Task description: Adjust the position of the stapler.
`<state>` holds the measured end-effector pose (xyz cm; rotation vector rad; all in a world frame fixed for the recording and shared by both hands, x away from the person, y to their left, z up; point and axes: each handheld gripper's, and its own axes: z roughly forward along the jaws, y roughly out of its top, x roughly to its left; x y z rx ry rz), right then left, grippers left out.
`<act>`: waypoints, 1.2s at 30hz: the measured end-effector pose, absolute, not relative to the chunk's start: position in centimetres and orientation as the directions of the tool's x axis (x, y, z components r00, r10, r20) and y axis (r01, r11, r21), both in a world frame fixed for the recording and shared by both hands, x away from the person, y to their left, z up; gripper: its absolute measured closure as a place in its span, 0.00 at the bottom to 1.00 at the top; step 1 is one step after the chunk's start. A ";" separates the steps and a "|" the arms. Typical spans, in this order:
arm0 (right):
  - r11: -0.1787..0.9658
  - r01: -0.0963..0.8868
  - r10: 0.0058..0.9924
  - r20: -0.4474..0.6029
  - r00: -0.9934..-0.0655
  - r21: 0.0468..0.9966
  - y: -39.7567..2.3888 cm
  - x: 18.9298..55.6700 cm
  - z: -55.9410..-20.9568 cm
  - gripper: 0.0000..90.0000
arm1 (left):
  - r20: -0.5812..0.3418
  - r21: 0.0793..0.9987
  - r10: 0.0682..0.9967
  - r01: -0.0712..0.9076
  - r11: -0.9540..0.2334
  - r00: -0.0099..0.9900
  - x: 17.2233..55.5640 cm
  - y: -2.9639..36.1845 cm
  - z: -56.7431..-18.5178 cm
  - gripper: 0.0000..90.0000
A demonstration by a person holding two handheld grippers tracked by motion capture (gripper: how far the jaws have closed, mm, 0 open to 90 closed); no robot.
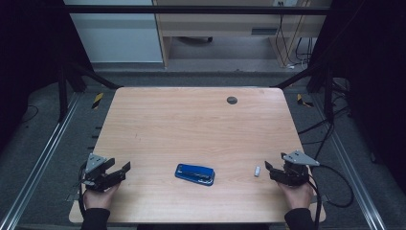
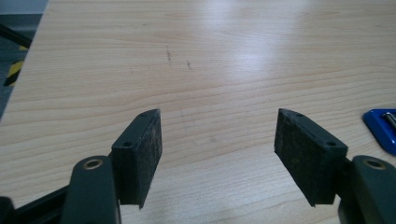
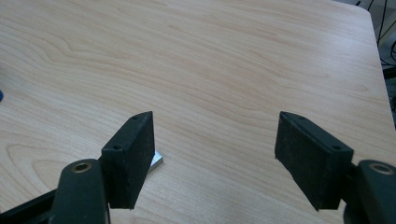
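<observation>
Dim, soft high view; gripper views brighter, with overhead glare on the table (image 2: pixel 261 51) (jaws slightly blurred).

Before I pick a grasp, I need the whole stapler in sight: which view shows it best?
The high view: the blue stapler lies whole on the table's near half. The left gripper view catches only one blue end at its right edge; the right gripper view, a blue sliver at its left edge.

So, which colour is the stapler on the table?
The stapler is bright blue with a metal strip on top; the high view shows it best.
</observation>
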<state>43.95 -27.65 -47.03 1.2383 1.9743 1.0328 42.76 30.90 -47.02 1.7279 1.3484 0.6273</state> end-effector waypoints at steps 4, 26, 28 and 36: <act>0.260 0.466 0.912 -0.057 -0.406 0.846 -27.6 43.9 -46.8 0.33 | -0.104 0.845 0.948 0.530 -0.075 0.301 42.8 30.9 -47.1 0.38; 0.409 0.370 0.761 -0.088 -0.643 0.834 -22.7 44.0 -43.5 0.40 | -0.077 0.836 0.937 0.535 -0.125 0.340 42.9 30.3 -46.9 0.39; 0.415 0.367 0.752 -0.087 -0.653 0.833 -22.3 44.0 -43.2 0.40 | -0.078 0.835 0.938 0.536 -0.125 0.338 42.9 30.3 -46.9 0.39; 0.464 0.340 0.696 -0.099 -0.711 0.818 -20.0 44.9 -41.7 0.42 | -0.046 0.821 0.935 0.547 -0.165 0.351 43.0 29.9 -47.0 0.39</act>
